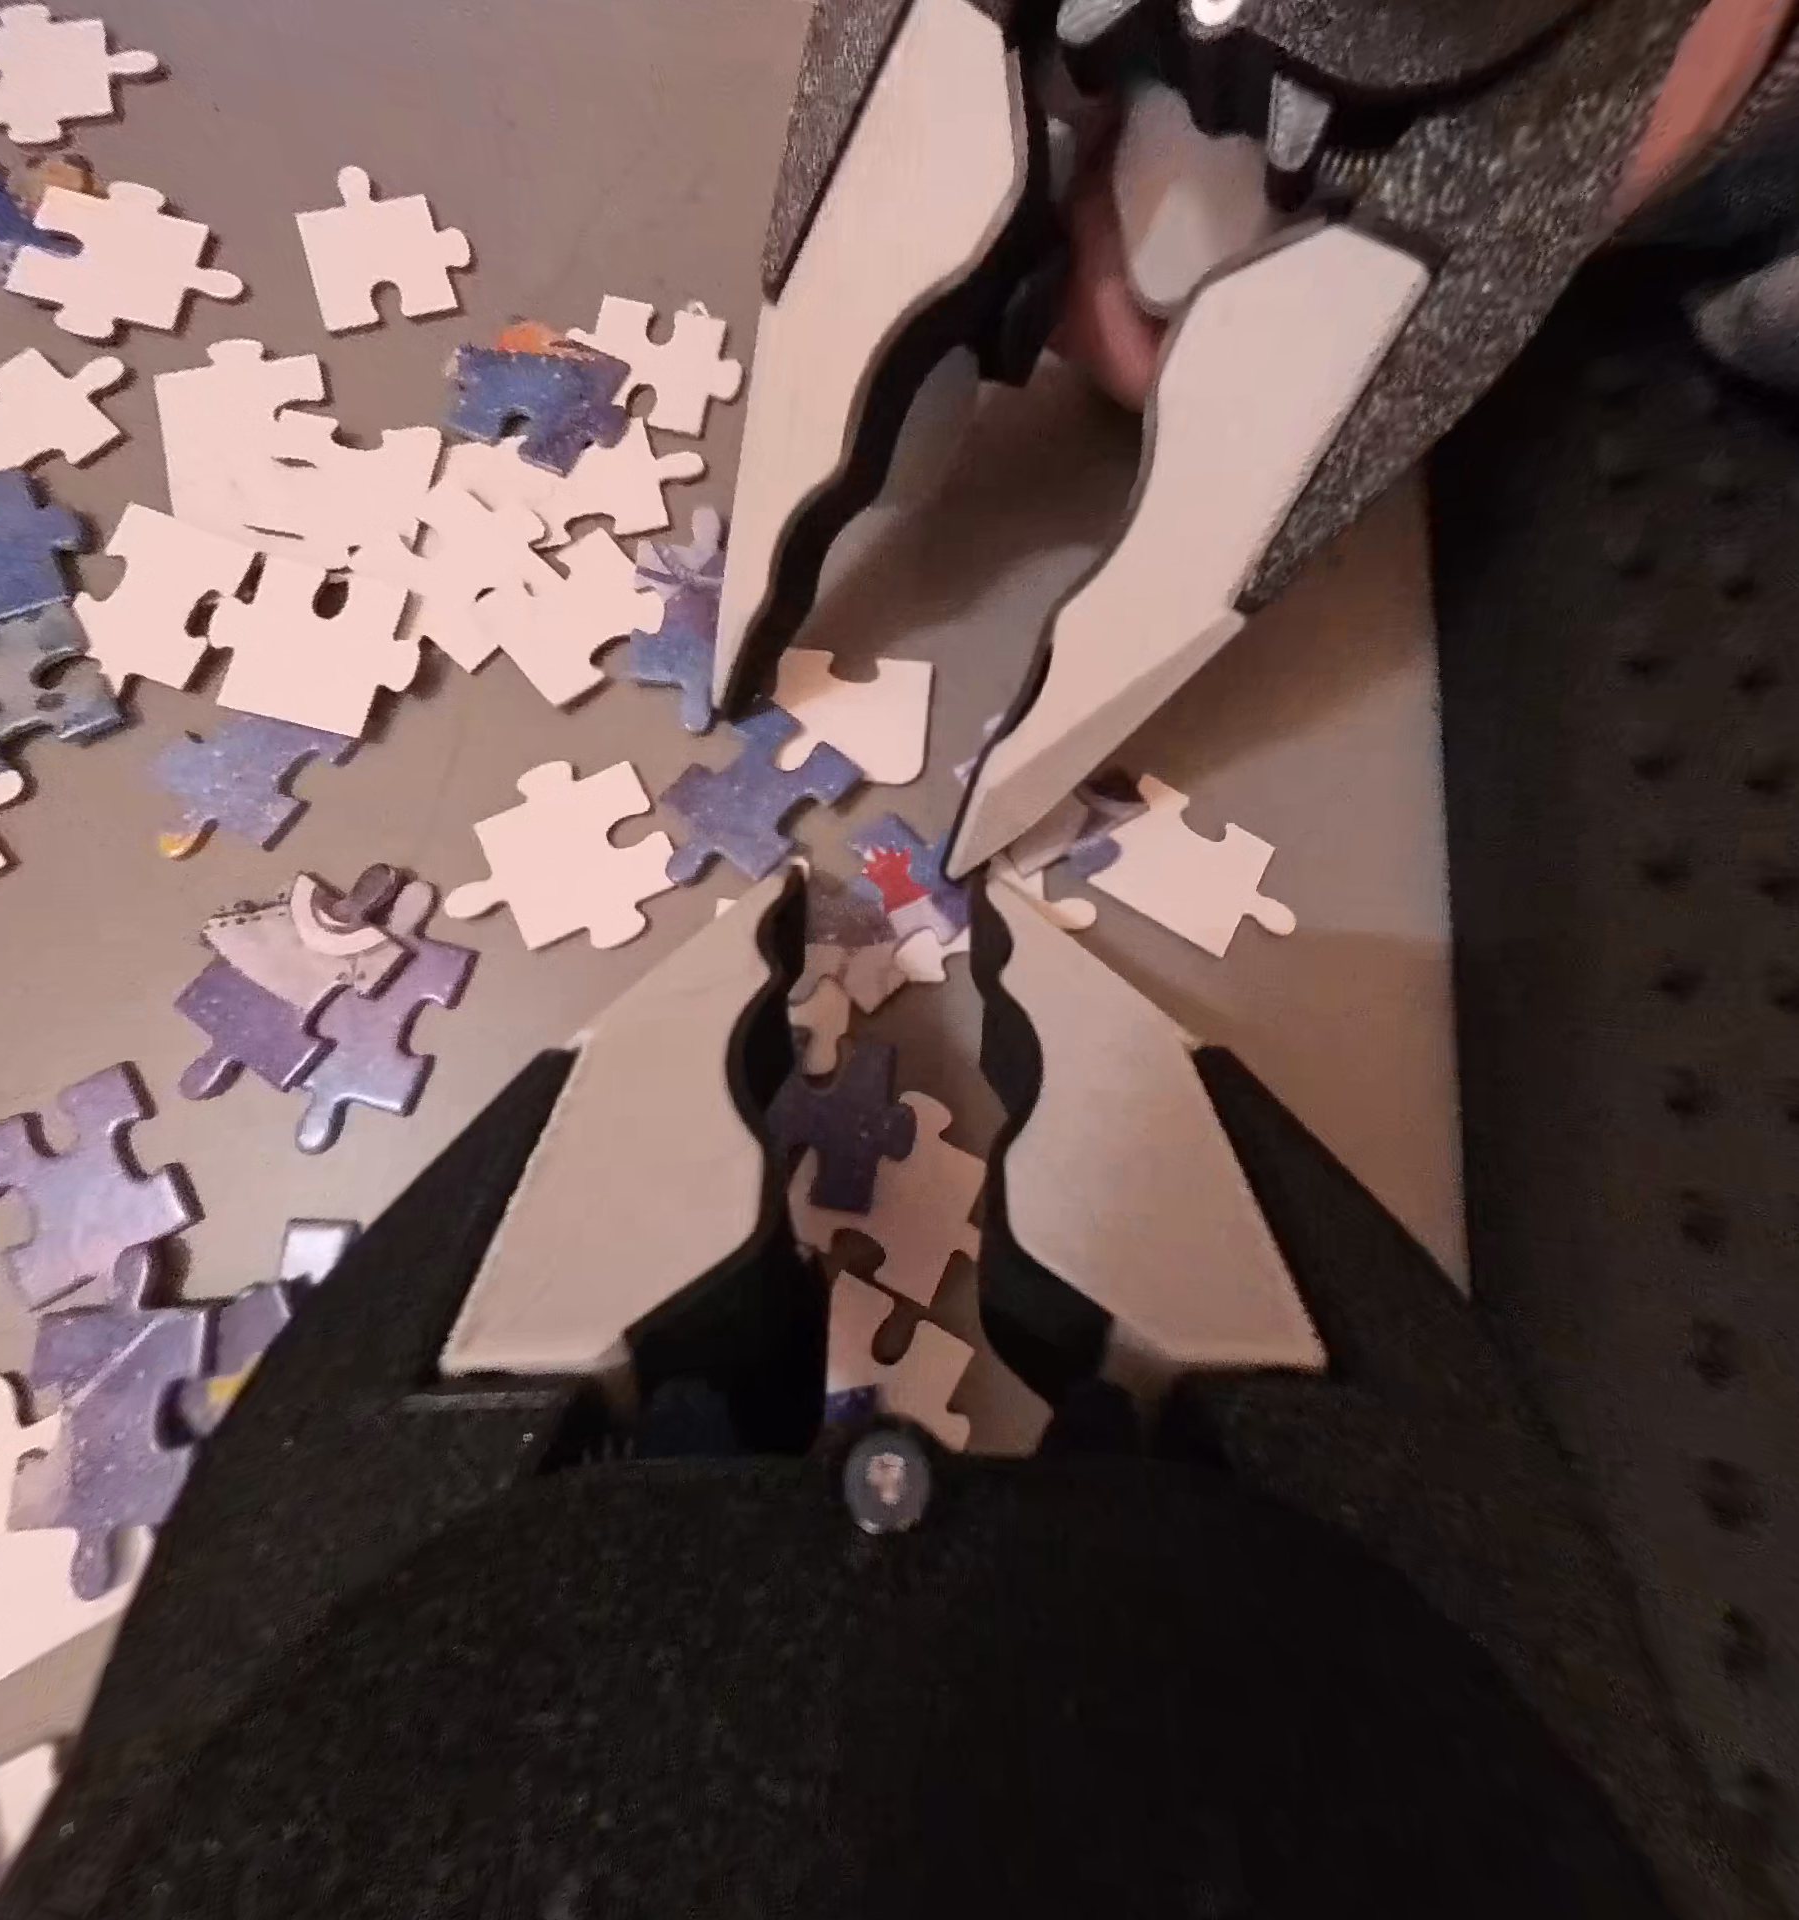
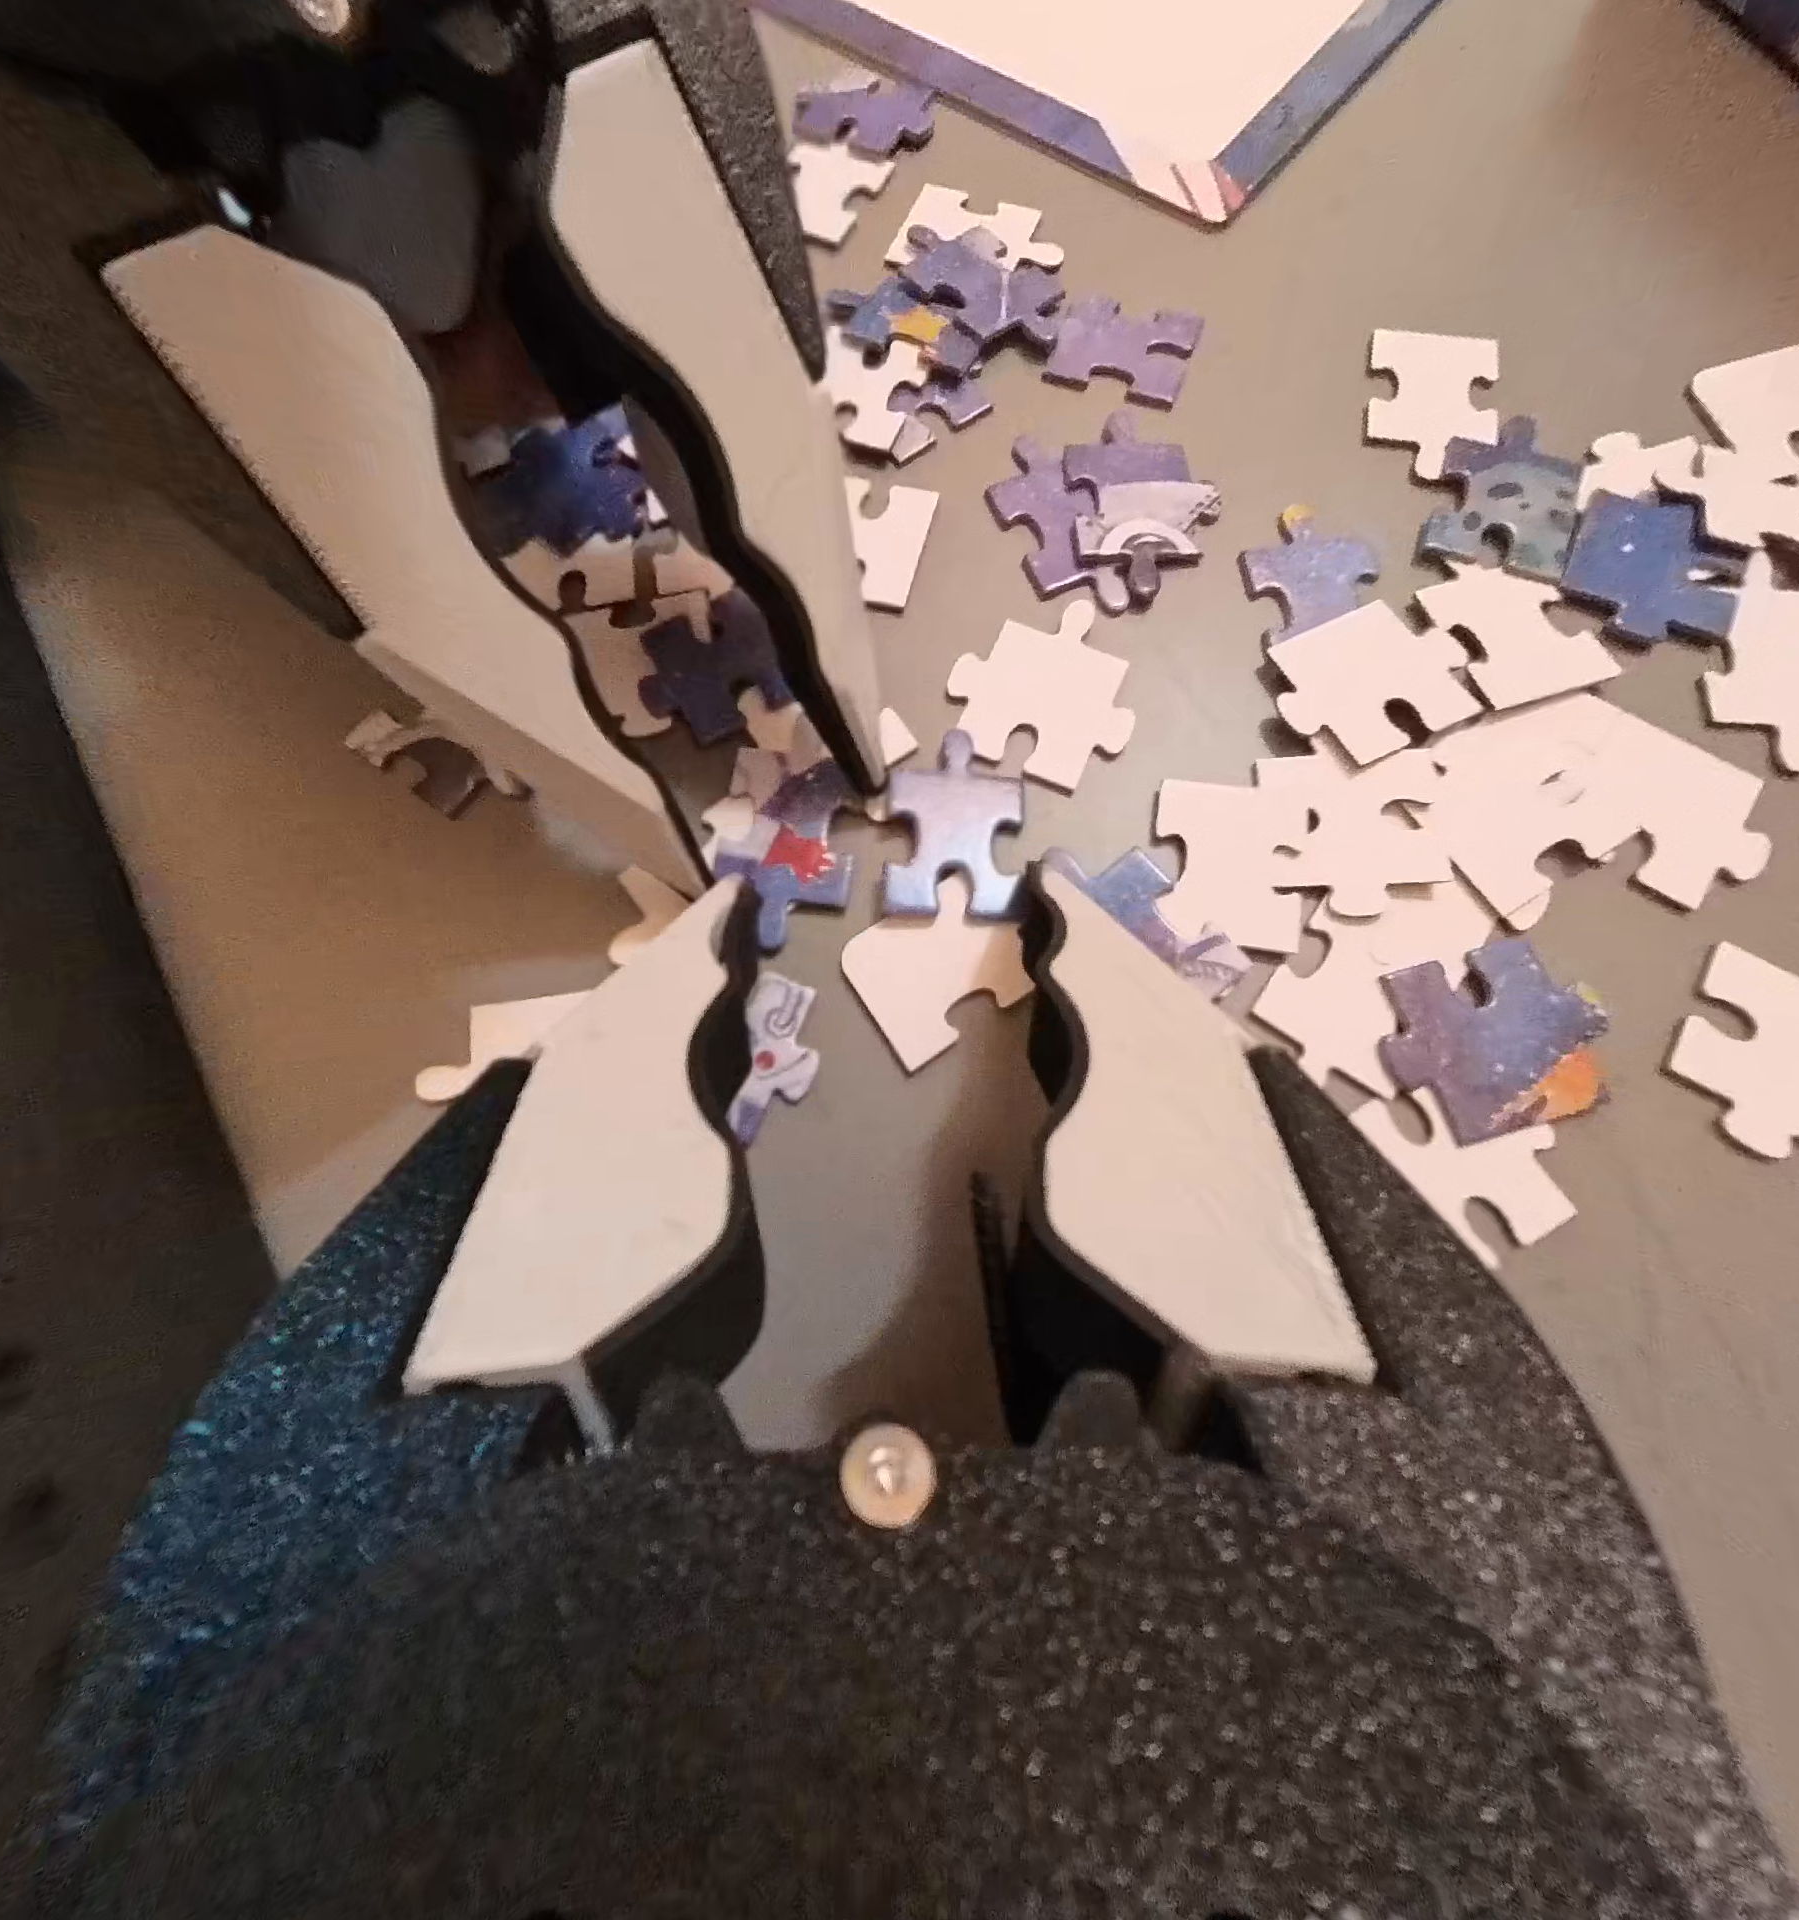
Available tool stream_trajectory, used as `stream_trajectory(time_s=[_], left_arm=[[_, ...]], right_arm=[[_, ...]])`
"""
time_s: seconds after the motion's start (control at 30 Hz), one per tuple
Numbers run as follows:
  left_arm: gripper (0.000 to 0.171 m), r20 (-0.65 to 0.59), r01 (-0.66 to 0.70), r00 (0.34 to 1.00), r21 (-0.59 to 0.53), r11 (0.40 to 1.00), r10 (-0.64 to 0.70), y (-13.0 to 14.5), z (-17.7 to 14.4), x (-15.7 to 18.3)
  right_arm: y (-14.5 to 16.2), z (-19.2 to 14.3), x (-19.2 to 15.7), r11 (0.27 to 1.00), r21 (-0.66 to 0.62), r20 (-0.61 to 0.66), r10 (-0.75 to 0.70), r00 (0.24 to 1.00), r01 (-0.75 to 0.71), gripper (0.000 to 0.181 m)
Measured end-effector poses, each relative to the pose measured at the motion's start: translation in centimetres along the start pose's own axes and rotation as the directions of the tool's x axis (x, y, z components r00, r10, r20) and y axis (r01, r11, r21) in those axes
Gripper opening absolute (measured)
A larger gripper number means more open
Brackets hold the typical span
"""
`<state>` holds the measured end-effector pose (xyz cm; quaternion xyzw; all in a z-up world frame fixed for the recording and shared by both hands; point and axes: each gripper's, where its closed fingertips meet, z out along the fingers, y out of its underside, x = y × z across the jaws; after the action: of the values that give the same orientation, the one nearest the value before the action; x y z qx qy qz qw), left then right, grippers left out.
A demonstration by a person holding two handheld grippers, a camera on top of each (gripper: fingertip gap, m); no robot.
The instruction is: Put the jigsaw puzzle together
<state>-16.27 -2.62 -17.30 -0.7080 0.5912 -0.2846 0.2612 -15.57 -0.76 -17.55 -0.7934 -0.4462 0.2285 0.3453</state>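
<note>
My left gripper (image 1: pixel 879 883) and right gripper (image 2: pixel 879 888) both gape, tips meeting over a blue puzzle piece (image 2: pixel 952 847) and red-marked piece (image 2: pixel 796 857) on the grey tabletop (image 2: pixel 1290 291).

Puzzle box (image 2: pixel 1186 94) cut off at top edge; loose pieces (image 1: pixel 874 1174) half hidden behind left gripper (image 1: pixel 887 883).

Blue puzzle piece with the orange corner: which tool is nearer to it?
Right. The piece lies just beside the right tool, off its right finger; the left tool is farther away.
</note>
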Motion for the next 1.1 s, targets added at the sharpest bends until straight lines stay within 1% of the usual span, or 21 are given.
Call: stream_trajectory(time_s=[0.03,0.07,0.1,0.17,0.23,0.27,0.37,0.43,0.47,0.5,0.57,0.63,0.7,0.77,0.8,0.83,0.9,0.93,0.97,1.03,1.1], left_arm=[[0.014,-0.002,0.015,1.000,-0.003,1.000,-0.015,0.2,-0.1,0.0],[0.000,-0.002,0.018,1.000,-0.018,1.000,-0.018,0.5,-0.4,-0.1],[0.000,0.020,0.011,1.000,-0.029,1.000,-0.011,0.8,-0.9,-0.3],[0.000,0.089,-0.013,0.996,0.000,1.000,0.013,0.7,-2.2,-1.1],[0.000,0.117,0.003,0.993,0.066,0.998,-0.010,0.1,-4.0,-1.7],[0.000,0.143,0.008,0.990,0.096,0.995,-0.021,-0.2,-4.8,-2.3],[0.000,0.235,0.030,0.970,0.164,0.986,-0.069,-0.5,-7.5,-5.0],[0.001,0.319,0.071,0.940,0.155,0.985,-0.118,1.0,-9.6,-7.5],[0.002,0.356,0.107,0.923,0.115,0.988,-0.142,2.6,-10.5,-8.7],[0.004,0.347,0.160,0.922,0.057,0.985,-0.170,4.6,-11.0,-9.0],[0.006,0.242,0.235,0.945,-0.043,0.971,-0.218,8.0,-11.4,-7.5],[0.007,0.148,0.233,0.965,-0.102,0.967,-0.217,9.9,-11.6,-5.6],[0.015,0.181,0.220,0.963,-0.096,0.971,-0.200,9.9,-11.6,-6.0],[0.027,0.213,0.221,0.956,-0.064,0.973,-0.203,8.8,-11.2,-6.7],[0.029,0.202,0.215,0.958,-0.045,0.976,-0.202,8.1,-10.7,-6.5],[0.033,0.171,0.204,0.966,-0.039,0.978,-0.195,7.5,-9.9,-5.9],[0.041,0.177,0.166,0.973,-0.090,0.982,-0.148,7.6,-8.1,-5.5],[0.037,0.184,0.136,0.975,-0.068,0.988,-0.121,6.8,-7.3,-5.4],[0.033,0.148,0.119,0.983,-0.075,0.990,-0.107,6.2,-6.5,-4.5],[0.032,0.071,0.075,0.995,-0.058,0.995,-0.071,4.6,-5.0,-2.5],[0.033,0.109,0.042,0.993,-0.039,0.998,-0.038,3.8,-5.2,-2.8]], right_arm=[[0.0,0.0,0.0,1.000,0.004,0.012,0.014,1.000,-0.014,0.050],[0.0,-0.1,0.1,1.000,0.001,0.013,0.025,1.000,-0.025,0.038],[0.1,-0.2,0.1,0.999,-0.001,0.028,0.033,0.999,-0.033,0.028],[0.2,-0.4,0.1,0.998,-0.007,0.055,0.057,0.997,-0.056,0.027],[0.3,-0.7,1.0,0.998,-0.002,0.015,0.062,0.998,-0.062,0.027],[-0.1,-1.1,1.1,0.998,0.024,0.012,0.056,0.998,-0.056,0.011],[-2.5,-3.1,2.8,0.984,0.174,-0.079,0.055,0.995,-0.041,0.002],[-4.0,-5.1,4.4,0.959,0.282,-0.162,0.090,0.983,-0.041,0.002],[-4.6,-6.2,5.0,0.940,0.339,-0.189,0.112,0.976,-0.042,0.001],[-5.1,-7.1,5.5,0.921,0.387,-0.197,0.138,0.971,-0.052,0.002],[-5.2,-7.4,5.3,0.901,0.421,-0.129,0.174,0.976,-0.105,0.002],[-4.4,-5.6,2.9,0.928,0.342,0.029,0.147,0.989,-0.148,0.021],[-3.6,-3.6,0.5,0.963,0.240,0.102,0.096,0.990,-0.118,0.033],[-2.5,-1.8,-0.1,0.989,0.140,0.050,0.032,0.998,-0.039,0.042],[-2.1,-1.2,-0.4,0.994,0.105,0.037,0.005,0.999,-0.009,0.055],[-1.8,-0.9,-0.8,0.996,0.084,0.043,-0.012,0.999,0.009,0.057],[-1.6,-0.7,-1.8,0.998,0.069,0.090,-0.020,0.996,0.014,0.046],[-1.6,-0.6,-2.5,0.998,0.064,0.128,-0.021,0.992,0.013,0.044],[-1.6,-0.5,-3.6,0.998,0.059,0.185,-0.027,0.982,0.016,0.039],[-1.9,-1.1,-7.1,0.996,0.080,0.358,-0.056,0.932,0.030,0.027],[-1.7,-1.6,-9.6,0.995,0.076,0.464,-0.089,0.882,0.061,0.022]])
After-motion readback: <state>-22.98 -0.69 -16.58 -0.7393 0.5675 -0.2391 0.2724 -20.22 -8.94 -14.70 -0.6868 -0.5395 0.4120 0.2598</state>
